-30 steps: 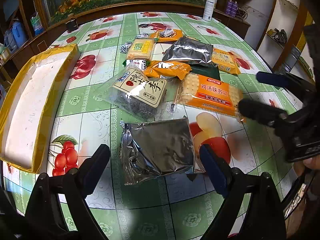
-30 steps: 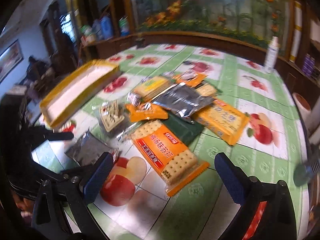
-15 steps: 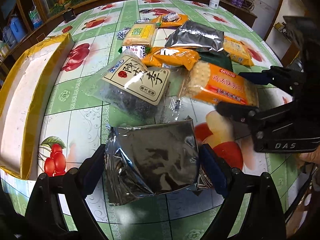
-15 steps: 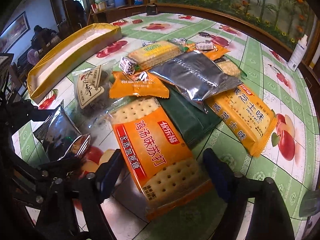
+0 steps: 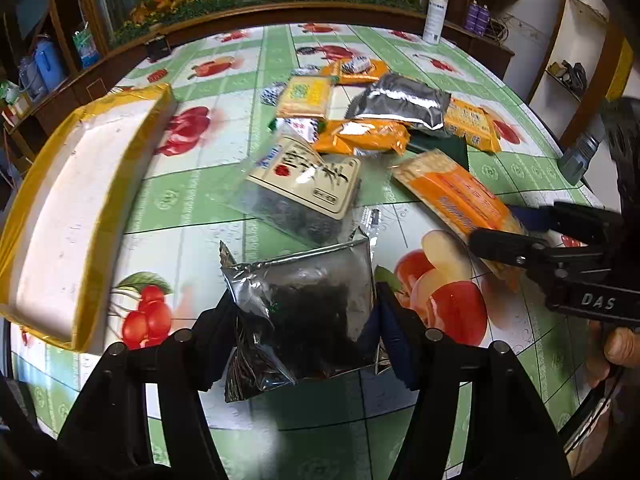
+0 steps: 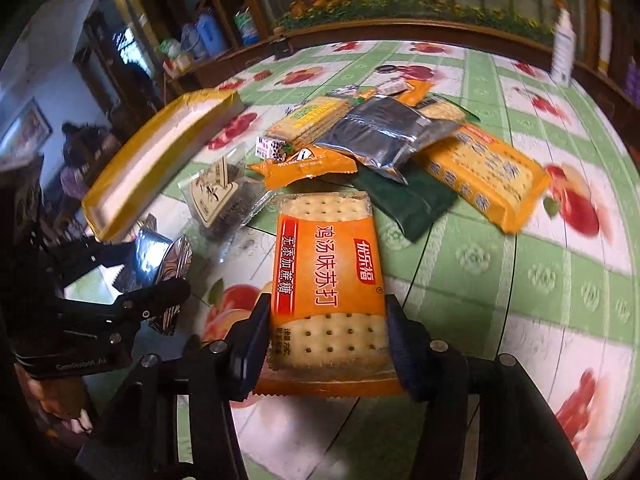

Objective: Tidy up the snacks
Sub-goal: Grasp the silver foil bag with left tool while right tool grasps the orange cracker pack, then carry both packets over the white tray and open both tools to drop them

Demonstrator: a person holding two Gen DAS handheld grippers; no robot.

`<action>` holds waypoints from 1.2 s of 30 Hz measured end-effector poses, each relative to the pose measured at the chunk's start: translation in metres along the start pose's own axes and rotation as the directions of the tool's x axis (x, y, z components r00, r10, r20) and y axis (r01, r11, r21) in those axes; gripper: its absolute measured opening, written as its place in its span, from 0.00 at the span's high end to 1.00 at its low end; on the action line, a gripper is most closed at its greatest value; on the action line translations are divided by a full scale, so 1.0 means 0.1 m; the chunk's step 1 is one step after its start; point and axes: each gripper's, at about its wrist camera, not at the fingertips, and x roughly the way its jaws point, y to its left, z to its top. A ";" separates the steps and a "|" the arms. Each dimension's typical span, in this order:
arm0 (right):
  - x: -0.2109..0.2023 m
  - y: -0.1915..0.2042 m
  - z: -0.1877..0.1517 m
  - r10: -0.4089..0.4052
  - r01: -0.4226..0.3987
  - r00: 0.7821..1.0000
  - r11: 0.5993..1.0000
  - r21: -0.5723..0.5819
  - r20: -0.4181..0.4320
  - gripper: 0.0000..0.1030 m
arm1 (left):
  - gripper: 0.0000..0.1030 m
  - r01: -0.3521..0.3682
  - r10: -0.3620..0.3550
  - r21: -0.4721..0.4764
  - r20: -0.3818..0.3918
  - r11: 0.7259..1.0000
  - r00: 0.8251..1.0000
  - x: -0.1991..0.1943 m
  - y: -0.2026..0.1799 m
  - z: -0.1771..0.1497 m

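Beside the yellow tray, on the side toward the snack pile, both grippers have just been closing, each with a packet between its jaws. The left gripper now pinches the silver pouch, which it only straddled a second ago. Farther from the tray, the right gripper squeezes the near end of the orange cracker pack. With both snacks gripped, carrying them to the tray looks like the next step.

you saw "das" on the right gripper body; the orange cracker pack read "优乐福", "鸡汤味苏打" and "无添加蔗糖"; lettering on the left gripper body was too faint.
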 end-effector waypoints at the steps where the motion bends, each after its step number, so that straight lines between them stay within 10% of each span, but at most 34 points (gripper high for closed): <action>1: -0.04 -0.03 -0.03 0.025 -0.026 1.000 0.999 0.035 0.015 0.47 | 0.38 -0.006 0.006 -0.001 0.010 1.000 1.000 -0.03 0.01 0.00; 14: -0.53 -0.04 -0.10 0.369 -0.446 0.886 0.845 0.294 0.282 0.47 | 0.39 -0.101 0.115 -0.104 0.139 0.989 0.984 -0.53 0.48 0.05; 36: -0.01 1.02 0.74 0.501 -0.536 0.838 0.831 0.152 0.214 0.47 | 0.38 -0.167 0.227 -0.333 0.152 0.928 0.962 -0.65 1.64 0.10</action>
